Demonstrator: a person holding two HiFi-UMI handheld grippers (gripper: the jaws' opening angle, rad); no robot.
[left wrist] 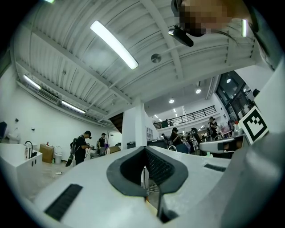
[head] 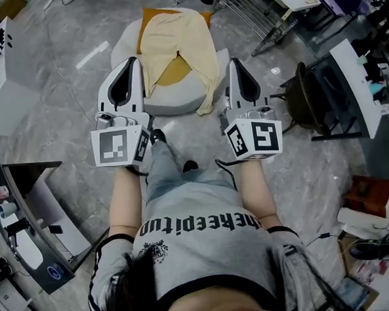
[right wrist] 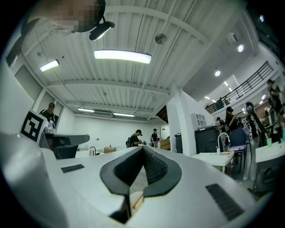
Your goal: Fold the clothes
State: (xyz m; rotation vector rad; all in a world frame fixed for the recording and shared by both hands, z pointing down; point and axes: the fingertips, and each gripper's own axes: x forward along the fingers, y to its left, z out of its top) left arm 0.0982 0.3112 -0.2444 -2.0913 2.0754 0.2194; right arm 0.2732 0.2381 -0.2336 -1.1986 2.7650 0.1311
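Head view shows the pale yellow garment (head: 178,44) straight ahead of the person, draped over a round white stool (head: 172,105) with an orange cloth (head: 174,70) under it. Its long axis runs away from the person, near rim to far rim, and one flap hangs over the stool's right near edge.

The left gripper (head: 133,60) and right gripper (head: 231,62) flank the stool, one off each side of its near half, both pointing forward and a little upward. Each gripper's own view shows its jaws together at the tips with nothing between them, only the ceiling and room beyond.

The right gripper looks nearer to cloth, since the hanging flap lies just beside it, while the left one has stool rim between it and the garment. How far above the stool they stand cannot be told.

Bare floor (head: 64,74) gives open room on the left. A dark chair (head: 306,95) crowds the right side.
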